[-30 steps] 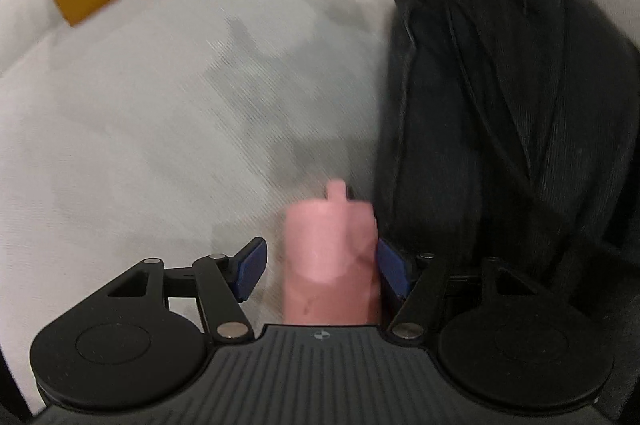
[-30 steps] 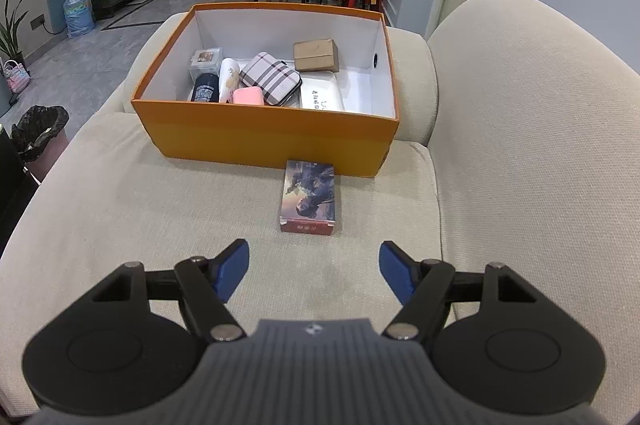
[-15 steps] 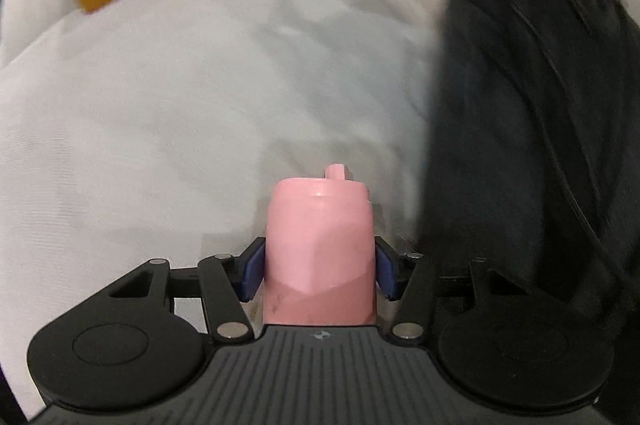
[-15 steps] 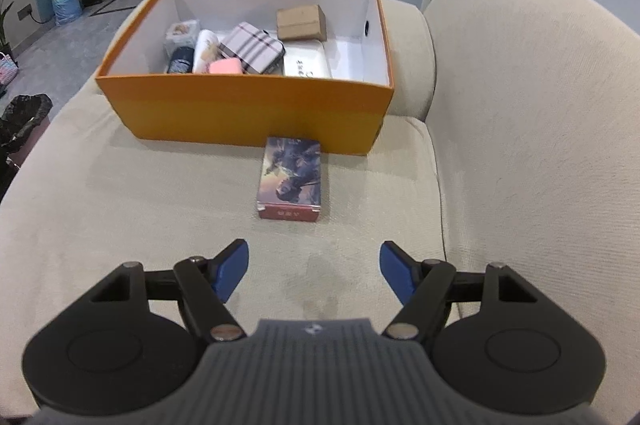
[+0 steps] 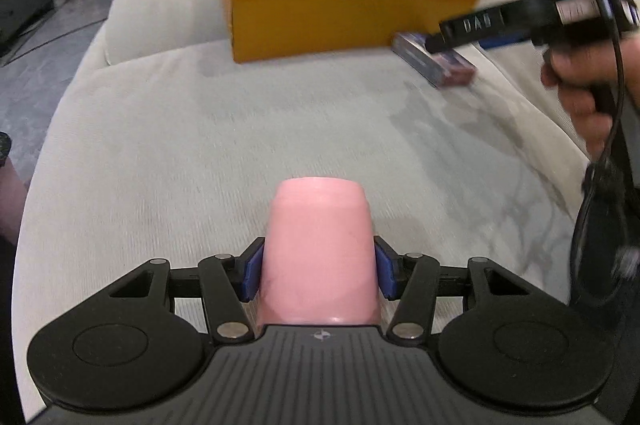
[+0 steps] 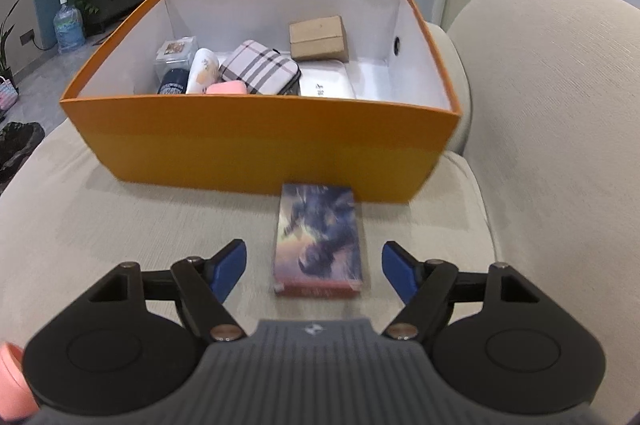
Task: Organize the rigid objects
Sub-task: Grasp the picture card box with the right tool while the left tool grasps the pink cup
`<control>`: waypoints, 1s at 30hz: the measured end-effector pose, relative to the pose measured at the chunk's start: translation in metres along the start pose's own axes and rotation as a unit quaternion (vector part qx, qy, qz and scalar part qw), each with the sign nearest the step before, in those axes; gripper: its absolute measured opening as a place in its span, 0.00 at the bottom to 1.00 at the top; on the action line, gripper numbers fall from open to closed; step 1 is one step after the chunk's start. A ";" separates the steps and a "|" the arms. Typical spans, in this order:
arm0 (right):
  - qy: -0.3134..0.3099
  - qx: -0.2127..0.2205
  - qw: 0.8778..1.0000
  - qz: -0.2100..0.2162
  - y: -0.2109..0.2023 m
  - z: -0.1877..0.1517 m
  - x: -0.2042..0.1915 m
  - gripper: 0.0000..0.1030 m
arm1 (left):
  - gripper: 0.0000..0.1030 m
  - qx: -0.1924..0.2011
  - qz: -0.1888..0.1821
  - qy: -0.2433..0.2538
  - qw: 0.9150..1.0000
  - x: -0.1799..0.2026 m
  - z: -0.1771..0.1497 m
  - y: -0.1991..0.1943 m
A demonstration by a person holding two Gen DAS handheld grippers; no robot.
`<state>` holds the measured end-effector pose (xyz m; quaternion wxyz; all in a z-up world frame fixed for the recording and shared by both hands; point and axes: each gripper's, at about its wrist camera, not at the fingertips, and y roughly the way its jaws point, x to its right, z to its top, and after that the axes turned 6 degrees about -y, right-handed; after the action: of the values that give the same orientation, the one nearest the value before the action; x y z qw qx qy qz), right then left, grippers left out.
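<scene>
Blue pads of the left gripper (image 5: 319, 275) press on both sides of a pink container (image 5: 319, 253), which fills the gap between the jaws and juts forward over the cream sofa cushion (image 5: 200, 153). Ahead of it on the same cushion stands an orange box (image 5: 340, 5), open at the top, white inside. To the right in the left wrist view, a hand (image 5: 588, 93) grips the handle of the other tool, with a black cable hanging below it. Seen from its own camera, the right gripper (image 6: 314, 271) has its jaws well apart and opening, and neither pad touches anything. Between the jaws, but clear of both, lies a card box (image 6: 318, 239) with a dark picture on its face, flat on the cushion, its far end just in front of the near wall of the orange box (image 6: 260, 149). Inside the orange box are a plaid pouch (image 6: 260, 67), a brown carton (image 6: 319, 38) toward the back, a white flat case (image 6: 326, 83), a white tube (image 6: 202, 69) and a small pink case (image 6: 226, 88). Right of the cushion rises the sofa's back (image 6: 560, 145).
</scene>
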<state>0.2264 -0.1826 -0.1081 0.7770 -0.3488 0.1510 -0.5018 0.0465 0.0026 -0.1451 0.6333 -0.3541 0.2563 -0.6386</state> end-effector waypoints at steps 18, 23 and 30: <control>0.029 0.001 1.000 -0.010 0.060 -0.007 0.010 0.72 | 0.61 0.068 0.009 0.019 0.997 0.002 0.030 0.032; 0.020 0.007 1.000 -0.005 0.062 -0.010 0.008 0.67 | 0.61 0.074 0.010 0.014 0.997 0.003 0.031 0.033; 0.012 0.009 1.000 0.004 0.055 -0.012 0.002 0.56 | 0.60 0.075 0.013 0.012 0.997 0.002 0.033 0.029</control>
<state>0.2574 -0.1751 -0.1549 0.7801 -0.3352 0.1575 -0.5043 0.0904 0.0024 -0.1475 0.6633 -0.2943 0.2203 -0.6519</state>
